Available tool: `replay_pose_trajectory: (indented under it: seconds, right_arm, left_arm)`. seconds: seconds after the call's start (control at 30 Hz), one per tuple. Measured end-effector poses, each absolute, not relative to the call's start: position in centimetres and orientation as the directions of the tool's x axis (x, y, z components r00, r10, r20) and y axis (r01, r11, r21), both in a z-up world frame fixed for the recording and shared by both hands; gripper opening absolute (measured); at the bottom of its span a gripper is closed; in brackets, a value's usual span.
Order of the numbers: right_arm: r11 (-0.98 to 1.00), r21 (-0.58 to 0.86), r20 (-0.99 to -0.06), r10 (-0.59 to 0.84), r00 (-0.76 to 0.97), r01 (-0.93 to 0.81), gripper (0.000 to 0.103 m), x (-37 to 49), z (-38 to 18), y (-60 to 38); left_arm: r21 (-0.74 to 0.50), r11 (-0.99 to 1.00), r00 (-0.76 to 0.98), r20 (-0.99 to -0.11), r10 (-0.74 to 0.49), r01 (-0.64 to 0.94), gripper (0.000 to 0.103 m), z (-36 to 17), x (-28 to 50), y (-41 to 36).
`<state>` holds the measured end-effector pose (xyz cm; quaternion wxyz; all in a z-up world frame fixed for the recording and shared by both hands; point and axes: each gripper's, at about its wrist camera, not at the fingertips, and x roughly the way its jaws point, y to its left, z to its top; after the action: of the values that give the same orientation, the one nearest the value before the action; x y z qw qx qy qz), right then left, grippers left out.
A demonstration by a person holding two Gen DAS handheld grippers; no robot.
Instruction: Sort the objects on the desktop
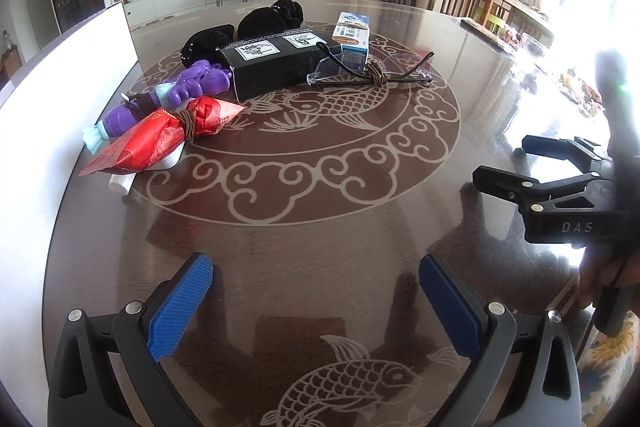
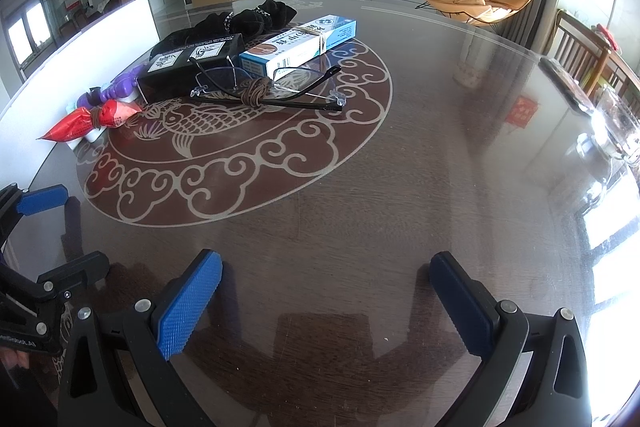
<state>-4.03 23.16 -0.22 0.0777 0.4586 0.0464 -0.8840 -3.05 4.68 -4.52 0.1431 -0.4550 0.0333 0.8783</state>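
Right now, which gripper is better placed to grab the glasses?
Right, I'd say. The glasses lie on the pile's right side, nearer the right gripper; both grippers are open, and the left gripper faces the red packet side.

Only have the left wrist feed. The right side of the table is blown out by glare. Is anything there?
Observer: Yes. A clear glass vessel stands near the right edge of the table.
Operator: Right tongs holding anything?
Observer: No. The right tongs are open with only bare table between the pads.
Operator: I see just one end of the blue box. How does it lie?
Observer: The box lies flat behind the glasses, long side showing, with a band around it.
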Motion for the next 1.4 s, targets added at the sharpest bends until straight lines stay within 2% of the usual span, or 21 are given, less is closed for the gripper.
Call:
replay_pose_trajectory:
  seconds: [0.37,0.53,0.73,1.03,1.23,1.4]
  right_arm:
    - [-0.983,-0.01,-0.811,-0.099,-0.576,0.182,0.103,-4.0,-0.2,23.2]
    - [-0.983,-0.01,-0.811,-0.098,-0.576,0.182,0.103,-4.0,-0.2,23.2]
    - [-0.983,-0.01,-0.811,-0.098,-0.576,0.182,0.103,-4.0,-0.2,23.2]
    - [-0.983,-0.01,-0.811,-0.098,-0.576,0.182,0.103,-3.9,-0.2,23.2]
    - [-0.983,-0.01,-0.811,-0.098,-0.576,0.182,0.103,-4.0,-0.2,23.2]
    - [-0.983,-0.01,-0.811,-0.098,-0.576,0.182,0.103,-4.0,-0.2,23.2]
  left_arm:
    - [-0.138,-0.987,-0.722,-0.674,0.155,-0.083,0.103,-0.7,-1.2,0.2]
    - [-0.187,-0.982,-0.754,-0.64,0.147,-0.034,0.103,0.1,-0.8,-1.4]
    - [-0.212,-0.977,-0.747,-0.644,0.165,-0.033,0.103,0.3,-0.7,-1.8]
    - [-0.105,-0.994,-0.788,-0.608,0.098,-0.043,0.103,1.2,0.2,-0.2]
    - [-0.038,-0.995,-0.759,-0.644,0.098,-0.096,0.103,0.4,-0.3,1.6]
    - [0.034,-0.992,-0.778,-0.624,0.071,-0.118,0.103,0.6,0.3,3.0]
